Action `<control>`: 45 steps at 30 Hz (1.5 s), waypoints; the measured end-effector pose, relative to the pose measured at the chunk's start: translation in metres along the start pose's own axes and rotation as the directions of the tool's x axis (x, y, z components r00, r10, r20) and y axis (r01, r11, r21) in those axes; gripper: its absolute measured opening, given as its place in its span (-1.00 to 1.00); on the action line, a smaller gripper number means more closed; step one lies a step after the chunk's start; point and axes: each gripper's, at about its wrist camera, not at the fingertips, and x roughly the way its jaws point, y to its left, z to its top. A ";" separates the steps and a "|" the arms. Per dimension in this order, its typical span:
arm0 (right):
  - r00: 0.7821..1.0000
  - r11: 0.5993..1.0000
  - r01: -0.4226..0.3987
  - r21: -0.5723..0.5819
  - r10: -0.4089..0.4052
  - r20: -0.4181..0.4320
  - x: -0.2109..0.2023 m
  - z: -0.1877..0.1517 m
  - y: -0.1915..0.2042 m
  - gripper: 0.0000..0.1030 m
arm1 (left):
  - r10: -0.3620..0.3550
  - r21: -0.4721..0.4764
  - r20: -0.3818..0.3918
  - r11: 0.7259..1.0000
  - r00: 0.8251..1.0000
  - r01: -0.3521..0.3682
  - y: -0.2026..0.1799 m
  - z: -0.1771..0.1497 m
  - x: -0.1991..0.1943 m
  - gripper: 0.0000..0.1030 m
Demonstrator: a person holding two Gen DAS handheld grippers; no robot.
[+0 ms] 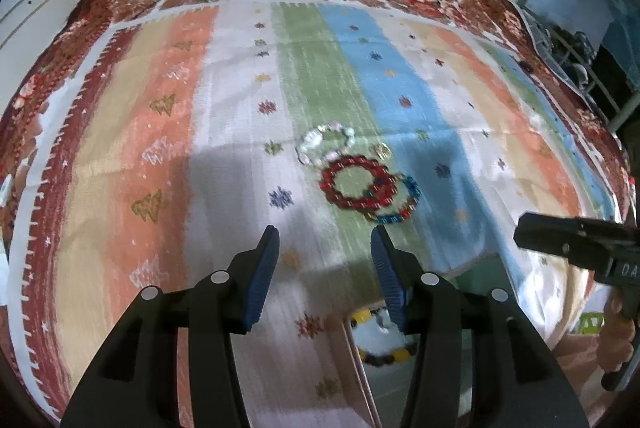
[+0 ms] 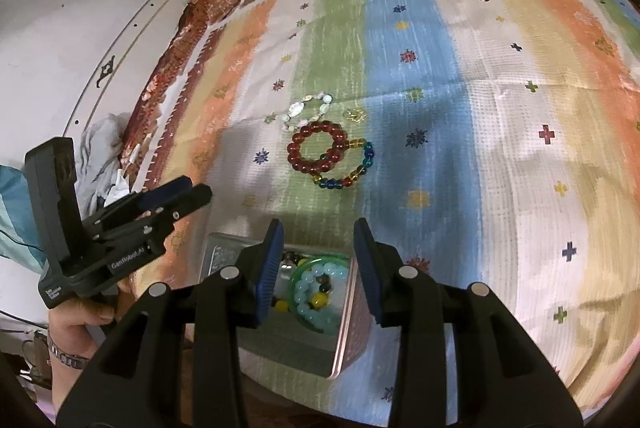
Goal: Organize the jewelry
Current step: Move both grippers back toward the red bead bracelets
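Surface: striped cloth (image 2: 500,76) w/ floral border, spread flat.
Left gripper (image 1: 325,240): jaws apart, nothing btwn blue pads; hangs above cloth, short of bracelets.
Right gripper (image 2: 319,233): jaws apart, nothing gripped; hangs over open box.
Red bracelet (image 2: 317,146): flat on green stripe, mid-cloth.
Multicolour bracelet (image 2: 352,170): overlaps red one's lower-right edge; blue, yellow, red beads.
Pale shell bracelet (image 2: 306,112): just beyond red one, touching or nearly so; cannot tell which.
Small gold piece (image 2: 354,114): beside shell bracelet, at green/blue stripe edge.
Box (image 2: 348,332): pink-rimmed, at near cloth edge, lid off or open; holds green bangle (image 2: 304,270), pale blue bead bracelet (image 2: 320,292), yellow and dark beads.
Person's hand (image 2: 86,312): grips left gripper handle; wristband visible.
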 end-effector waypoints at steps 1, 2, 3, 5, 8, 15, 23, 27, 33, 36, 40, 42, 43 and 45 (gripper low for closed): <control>1.000 1.000 -0.008 0.004 0.008 -0.007 0.003 0.001 -0.001 -0.26 | -0.001 -0.003 0.003 1.000 1.000 0.001 0.000 0.002 0.001 -0.04; 1.000 1.000 -0.016 0.008 0.016 -0.018 0.006 0.002 -0.003 -0.26 | -0.006 -0.009 0.006 1.000 1.000 0.006 0.000 0.005 0.003 -0.01; 1.000 1.000 -0.018 0.010 0.018 -0.024 0.009 0.003 -0.004 -0.26 | -0.009 -0.013 0.007 1.000 1.000 0.009 0.000 0.007 0.005 0.03; 0.999 1.000 -0.006 0.016 0.006 -0.035 0.016 0.006 -0.008 -0.26 | -0.010 -0.013 0.005 1.000 1.000 0.010 -0.002 0.011 0.011 0.04; 0.999 1.000 0.004 0.029 -0.003 -0.051 0.026 0.011 -0.013 -0.26 | -0.001 -0.008 -0.003 1.000 1.000 0.001 -0.004 0.016 0.020 0.04; 0.996 0.999 0.027 0.025 -0.025 -0.082 0.046 0.020 -0.016 -0.26 | 0.018 -0.031 -0.025 0.999 1.000 -0.018 0.004 0.026 0.040 0.04; 0.990 0.998 0.059 0.027 -0.055 -0.128 0.070 0.030 -0.030 -0.26 | 0.015 -0.002 -0.042 1.000 0.999 -0.015 0.006 0.034 0.051 0.04; 0.990 0.998 0.053 0.038 -0.047 -0.133 0.076 0.039 -0.032 -0.26 | 0.026 0.004 -0.054 1.000 0.998 -0.026 0.010 0.039 0.060 0.04; 0.985 0.997 0.075 0.035 -0.068 -0.158 0.089 0.049 -0.033 -0.24 | 0.026 0.002 -0.079 1.000 0.997 -0.026 0.015 0.047 0.076 0.04; 0.981 0.995 0.096 0.035 -0.088 -0.173 0.098 0.052 -0.037 -0.24 | 0.038 0.017 -0.093 0.999 0.995 -0.036 0.016 0.049 0.085 0.04; 0.981 0.993 0.105 0.047 -0.096 -0.169 0.104 0.058 -0.043 -0.24 | 0.048 0.013 -0.104 0.999 0.993 -0.047 0.022 0.057 0.096 0.04; 0.980 0.994 0.105 0.039 -0.096 -0.177 0.108 0.061 -0.043 -0.24 | 0.048 0.020 -0.111 0.999 0.993 -0.046 0.022 0.059 0.101 0.04; 0.979 0.994 0.106 0.036 -0.098 -0.179 0.110 0.063 -0.043 -0.24 | 0.051 0.025 -0.112 0.999 0.992 -0.048 0.022 0.061 0.103 0.04; 0.978 0.994 0.107 0.029 -0.100 -0.183 0.114 0.066 -0.042 -0.21 | 0.054 0.035 -0.118 0.998 0.992 -0.051 0.022 0.062 0.108 0.05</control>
